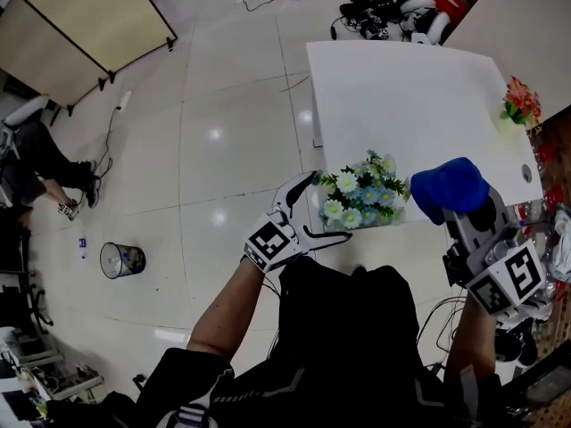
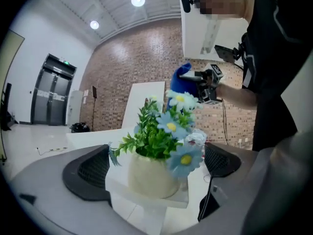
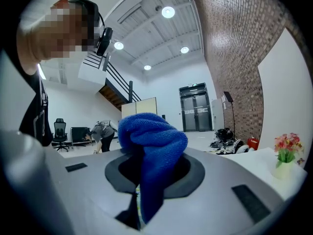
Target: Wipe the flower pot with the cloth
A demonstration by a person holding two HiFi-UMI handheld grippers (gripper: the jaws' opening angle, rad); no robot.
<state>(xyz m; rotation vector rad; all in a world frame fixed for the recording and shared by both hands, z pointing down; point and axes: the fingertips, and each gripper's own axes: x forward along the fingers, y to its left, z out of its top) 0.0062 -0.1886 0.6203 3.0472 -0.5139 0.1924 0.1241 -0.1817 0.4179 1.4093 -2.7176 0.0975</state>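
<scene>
A cream flower pot (image 2: pixel 146 175) with blue and white artificial flowers (image 1: pixel 361 194) stands at the near edge of the white table (image 1: pixel 410 96). My left gripper (image 1: pixel 328 206) is level at the pot's left side. In the left gripper view the pot sits between the wide-apart jaws of that gripper (image 2: pixel 155 166), with a gap on each side and neither pad touching it. My right gripper (image 1: pixel 457 208) hangs to the right of the flowers, shut on a bunched blue cloth (image 1: pixel 451 187). The cloth (image 3: pixel 152 143) bulges out over the jaws of the right gripper (image 3: pixel 155 174).
A second small pot with red flowers (image 1: pixel 520 103) stands at the table's far right edge. On the floor are a wire bin (image 1: pixel 120 259), cables and gear (image 1: pixel 393 12) beyond the table, a folding partition (image 1: pixel 89 25) and a seated person (image 1: pixel 36 163) at left.
</scene>
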